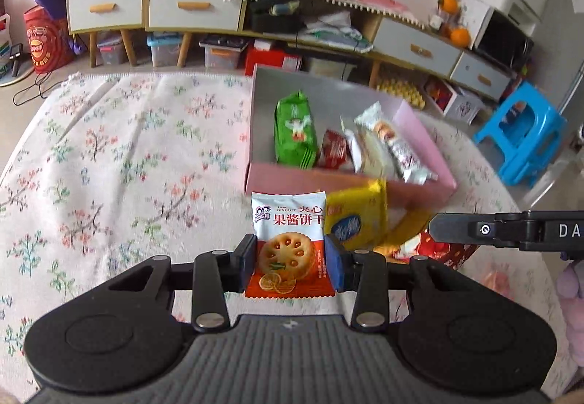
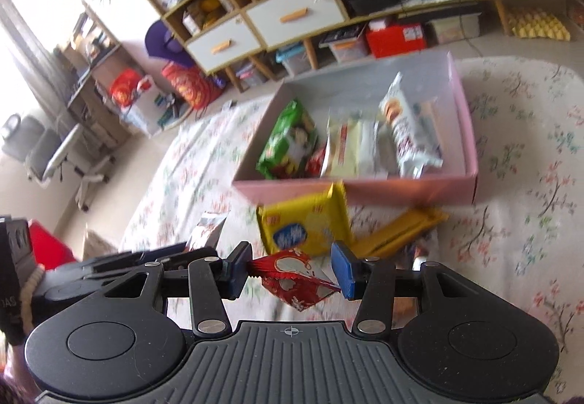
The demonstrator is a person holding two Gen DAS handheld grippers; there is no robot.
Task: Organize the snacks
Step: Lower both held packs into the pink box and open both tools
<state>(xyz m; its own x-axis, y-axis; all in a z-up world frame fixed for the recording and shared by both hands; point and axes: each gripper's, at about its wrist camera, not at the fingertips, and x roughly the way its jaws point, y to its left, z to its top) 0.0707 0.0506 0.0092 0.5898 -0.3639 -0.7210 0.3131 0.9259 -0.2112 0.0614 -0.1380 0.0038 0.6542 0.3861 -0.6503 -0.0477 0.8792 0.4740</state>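
Between the fingers of our left gripper (image 1: 290, 259) we hold a flat, glossy biscuit packet (image 1: 288, 243), white above and orange-red below, printed with a round lattice biscuit and orange slices; the black pad presses its left edge and the blue pad its right, and the packet stands upright with its crimped top toward the box. Our right gripper (image 2: 292, 274) pinches a small, crinkled red foil wrapper (image 2: 297, 279) patterned in white; its twisted end meets the dark left pad, while the blue right pad touches its far corner, so the grip looks narrow and lopsided. Just beyond both grippers, on the cloth, lies a shiny yellow packet (image 2: 306, 225) with a blue oval on its face, close against the near wall of the pink box (image 2: 365, 190), and beside it a long golden-yellow wrapper (image 2: 398, 230) lies slanted. The box is a shallow rectangular cardboard tray, pink outside and pale grey inside. In it we see a green pillow-shaped bag (image 2: 288, 144), a small red wrapper, a pale cream packet (image 2: 350, 148) and a silvery-white long packet (image 2: 408, 133) leaning together. Everything rests on a soft white cloth (image 1: 120, 155) with a woven, slightly rumpled surface and printed floral sprigs. Behind stand low wooden cabinets (image 1: 146, 2) with white drawers, and a bright blue plastic stool (image 1: 522, 137).
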